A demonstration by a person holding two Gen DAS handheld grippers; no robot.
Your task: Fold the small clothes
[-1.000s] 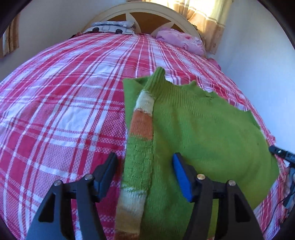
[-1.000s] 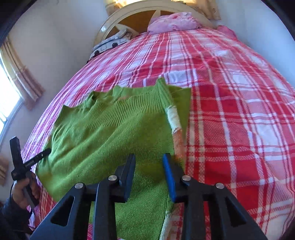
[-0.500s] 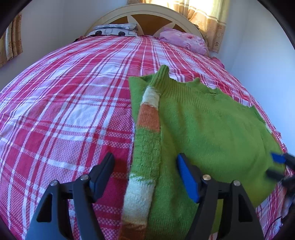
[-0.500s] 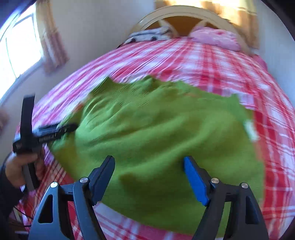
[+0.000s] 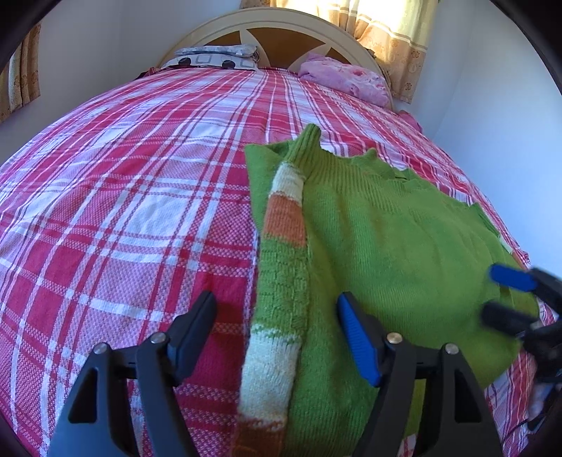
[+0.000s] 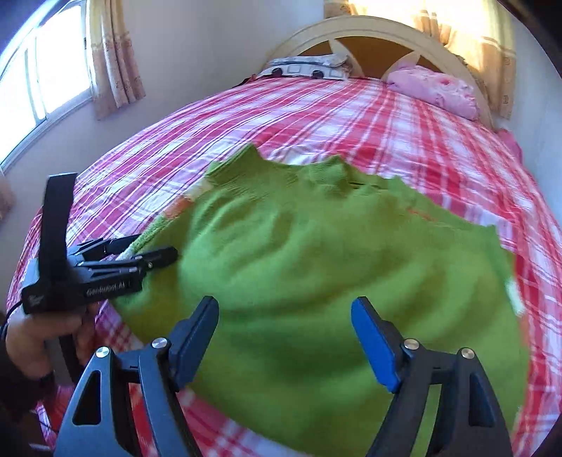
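Loads of open bed to the left, things get tight on the right

In the left wrist view the whole left half and top middle of the plaid bedspread (image 5: 133, 197) is bare and flat, so a gripper can roam there easily. The green sweater (image 5: 404, 246) fills the lower right, with its striped sleeve (image 5: 281, 281) lying down the lower middle. At the right edge of that frame the right gripper (image 5: 505, 295) sits over the sweater's side, with the wall (image 5: 509, 123) close behind it. Pillows (image 5: 344, 79) and the headboard (image 5: 281, 28) block the top. In the right wrist view the left gripper (image 6: 140, 249) juts in from the left edge.
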